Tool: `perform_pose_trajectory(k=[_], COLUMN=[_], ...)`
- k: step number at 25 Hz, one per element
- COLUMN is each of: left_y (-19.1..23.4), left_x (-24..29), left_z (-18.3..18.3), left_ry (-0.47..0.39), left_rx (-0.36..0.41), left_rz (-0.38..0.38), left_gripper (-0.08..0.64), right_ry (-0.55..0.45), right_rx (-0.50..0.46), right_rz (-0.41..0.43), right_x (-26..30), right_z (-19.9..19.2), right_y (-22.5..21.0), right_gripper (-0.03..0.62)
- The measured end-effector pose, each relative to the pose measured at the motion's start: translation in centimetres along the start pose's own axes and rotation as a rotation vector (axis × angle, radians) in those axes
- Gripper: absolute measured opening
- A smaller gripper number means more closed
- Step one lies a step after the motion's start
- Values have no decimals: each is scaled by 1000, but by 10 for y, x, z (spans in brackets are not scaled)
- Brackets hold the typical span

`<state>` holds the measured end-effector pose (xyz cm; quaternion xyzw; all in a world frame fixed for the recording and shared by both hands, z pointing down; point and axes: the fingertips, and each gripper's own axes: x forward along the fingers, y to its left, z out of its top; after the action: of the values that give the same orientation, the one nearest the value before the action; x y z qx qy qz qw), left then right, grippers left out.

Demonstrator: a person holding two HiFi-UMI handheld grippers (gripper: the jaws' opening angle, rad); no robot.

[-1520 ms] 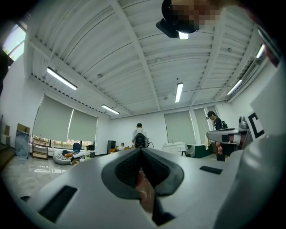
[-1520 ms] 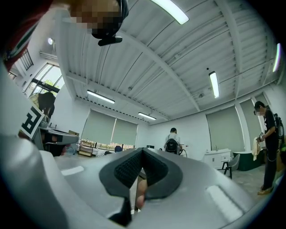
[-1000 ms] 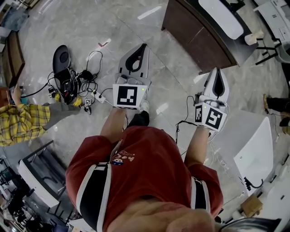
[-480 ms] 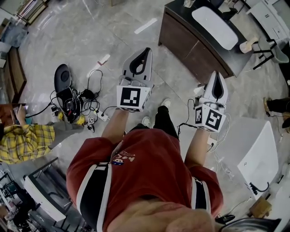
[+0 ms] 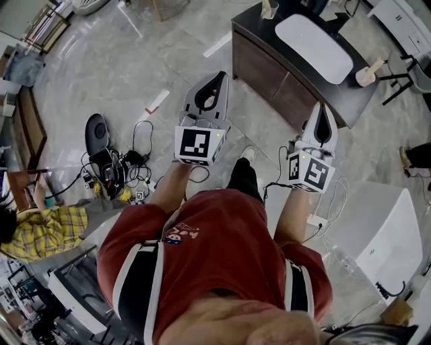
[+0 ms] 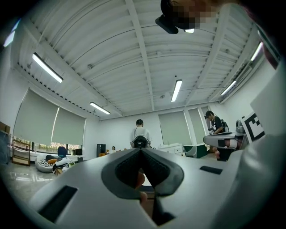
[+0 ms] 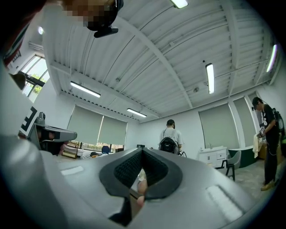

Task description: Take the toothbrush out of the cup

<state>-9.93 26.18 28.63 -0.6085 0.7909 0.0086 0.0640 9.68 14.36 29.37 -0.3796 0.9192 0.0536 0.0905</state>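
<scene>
Head view looks steeply down on a pale marble floor (image 5: 135,64). One person in a red shirt (image 5: 215,256) fills the lower middle. At the upper right stands one dark desk (image 5: 276,81) carrying one long white basin (image 5: 313,47), whose inside shows only plain white. One white tub (image 5: 384,236) sits at the lower right, its far end cut off by the frame. A second person in a yellow plaid shirt (image 5: 47,232) is partly cut off at the left edge.

Two grippers are held out over the floor, apart from the desk. The left gripper (image 5: 217,74) has its fingers pressed together on nothing, and so does the right gripper (image 5: 323,106). One tangle of cables (image 5: 111,172) lies at the left.

At the desk's far corner stands what looks like a small pale cup (image 5: 269,8), clipped by the top edge. It is too small to tell whether the toothbrush stands in it.
</scene>
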Motion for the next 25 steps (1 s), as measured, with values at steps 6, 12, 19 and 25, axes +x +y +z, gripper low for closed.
perform_pose_trajectory(k=[6, 12, 19, 25], left_y=[-18, -38, -65, -70], left_x=[84, 156, 209, 238], left_z=[-7, -1, -9, -19], left_ry=[29, 21, 24, 37], left_rx=[36, 31, 45, 24], left_rz=[-35, -53, -96, -106], left_gripper=[5, 5, 5, 5], right_ry=[7, -8, 5, 24], right_rx=[34, 64, 80, 73], right_rz=[-53, -75, -96, -94], right_x=[53, 96, 121, 133], right_z=[-17, -25, -44, -50], right_y=[-59, -110, -148, -163], right_gripper=[8, 8, 8, 9])
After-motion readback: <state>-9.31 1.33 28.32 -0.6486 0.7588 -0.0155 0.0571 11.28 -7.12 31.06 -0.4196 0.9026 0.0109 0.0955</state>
